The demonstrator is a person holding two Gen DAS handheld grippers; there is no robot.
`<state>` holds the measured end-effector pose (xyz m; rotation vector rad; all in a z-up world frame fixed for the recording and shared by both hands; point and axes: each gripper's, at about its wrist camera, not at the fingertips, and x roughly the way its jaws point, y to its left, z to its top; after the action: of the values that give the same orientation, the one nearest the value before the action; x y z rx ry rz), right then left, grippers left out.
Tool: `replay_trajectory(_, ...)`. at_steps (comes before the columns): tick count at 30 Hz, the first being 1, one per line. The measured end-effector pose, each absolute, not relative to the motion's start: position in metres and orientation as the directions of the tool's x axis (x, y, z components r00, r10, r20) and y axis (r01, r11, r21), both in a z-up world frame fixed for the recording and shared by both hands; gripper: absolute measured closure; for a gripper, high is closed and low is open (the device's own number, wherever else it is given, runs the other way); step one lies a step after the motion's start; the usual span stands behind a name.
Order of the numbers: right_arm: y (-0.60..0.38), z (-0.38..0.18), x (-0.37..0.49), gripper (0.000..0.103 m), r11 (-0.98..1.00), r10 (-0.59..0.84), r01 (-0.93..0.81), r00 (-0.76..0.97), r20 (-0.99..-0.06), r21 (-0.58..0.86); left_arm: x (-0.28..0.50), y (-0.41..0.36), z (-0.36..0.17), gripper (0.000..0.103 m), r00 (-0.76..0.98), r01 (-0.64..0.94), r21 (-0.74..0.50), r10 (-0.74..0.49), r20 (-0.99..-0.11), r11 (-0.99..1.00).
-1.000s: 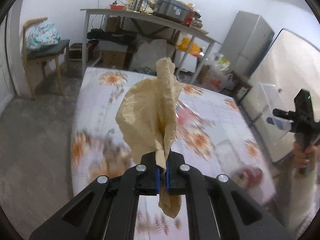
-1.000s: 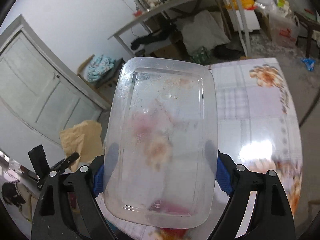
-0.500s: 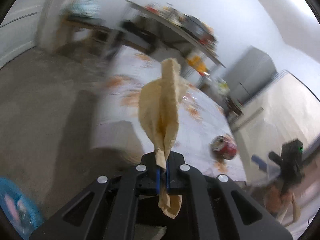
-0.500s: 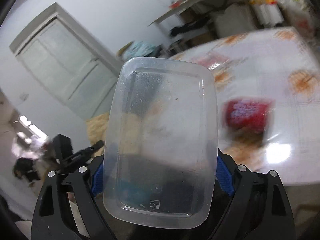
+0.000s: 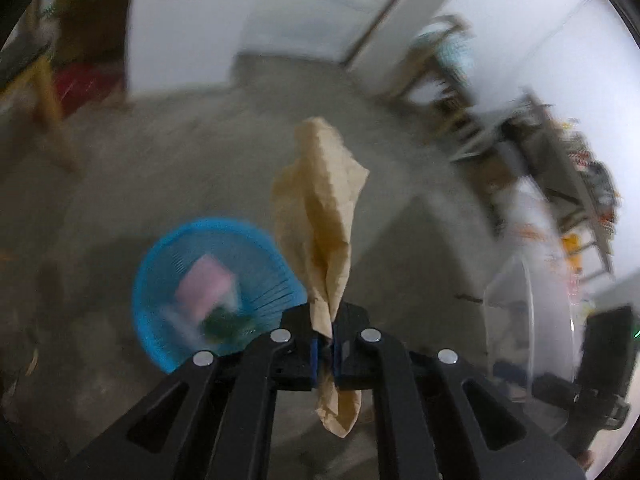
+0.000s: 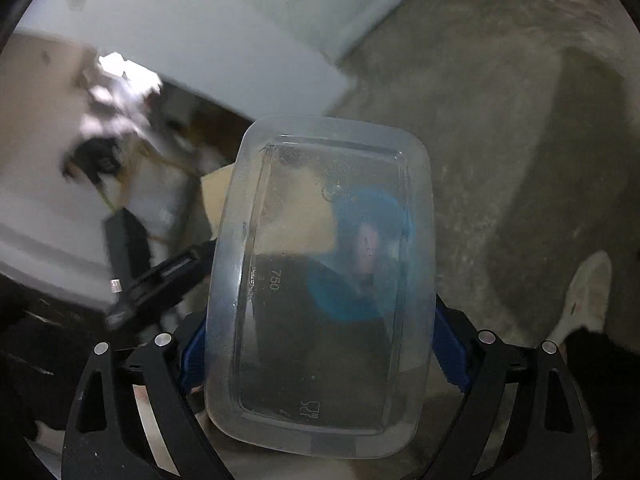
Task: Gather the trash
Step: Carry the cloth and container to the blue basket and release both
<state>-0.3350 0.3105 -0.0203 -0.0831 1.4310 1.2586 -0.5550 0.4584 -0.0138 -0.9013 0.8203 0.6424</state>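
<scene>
Left gripper (image 5: pixel 324 354): jaws clamped on tan paper (image 5: pixel 320 216), held above the floor (image 5: pixel 168 168), just beside a blue basket (image 5: pixel 256 240). Right gripper (image 6: pixel 320 354): jaws have just been opening, clear tub (image 6: pixel 320 288) between them; pad contact uncertain.

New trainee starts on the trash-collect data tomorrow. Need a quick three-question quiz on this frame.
1. True or false: the left gripper is shut on the crumpled brown paper.
2. What lies in the blue basket on the floor? A) nothing B) a pink item among other blurred things C) a folded towel
3. Which number is moulded on the clear plastic container?

Key: 1 true; 2 B; 3 750.
</scene>
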Motion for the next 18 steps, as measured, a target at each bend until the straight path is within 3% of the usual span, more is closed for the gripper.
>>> replay_trajectory(4,0.381,-0.075,-0.352,0.016,0.448,0.439,-0.763,-0.267,-0.858,0.467,-0.555,0.477,-0.087,0.098,0.453,-0.818,-0.377,0.084,-0.887,0.434)
replay_trajectory(7,0.423,-0.124,-0.356,0.014,0.452,0.369,-0.745,-0.345,-0.863,0.491,-0.556,0.484,-0.137,0.095,0.389,-0.840,-0.323,0.069,-0.919,0.435)
replay_trajectory(9,0.453,-0.155,-0.351,0.011,0.465,0.353,-0.747,-0.335,-0.873,0.475,-0.559,0.491,-0.162,0.081,0.316,-0.875,-0.250,0.097,-0.944,0.416)
replay_trajectory(11,0.475,-0.176,-0.356,0.010,0.459,0.296,-0.783,-0.310,-0.904,0.419,-0.566,0.495,-0.169,0.044,0.231,-0.912,-0.159,0.152,-0.961,0.378)
replay_trajectory(12,0.490,-0.191,-0.351,0.010,0.478,0.233,-0.792,-0.303,-0.924,0.380,-0.572,0.495,-0.167,0.037,0.219,-0.924,-0.145,0.180,-0.959,0.354)
replay_trajectory(18,0.492,-0.207,-0.372,0.008,0.510,0.183,-0.768,-0.344,-0.921,0.388,-0.599,0.499,-0.138,0.017,0.240,-0.937,-0.159,0.244,-0.940,0.310)
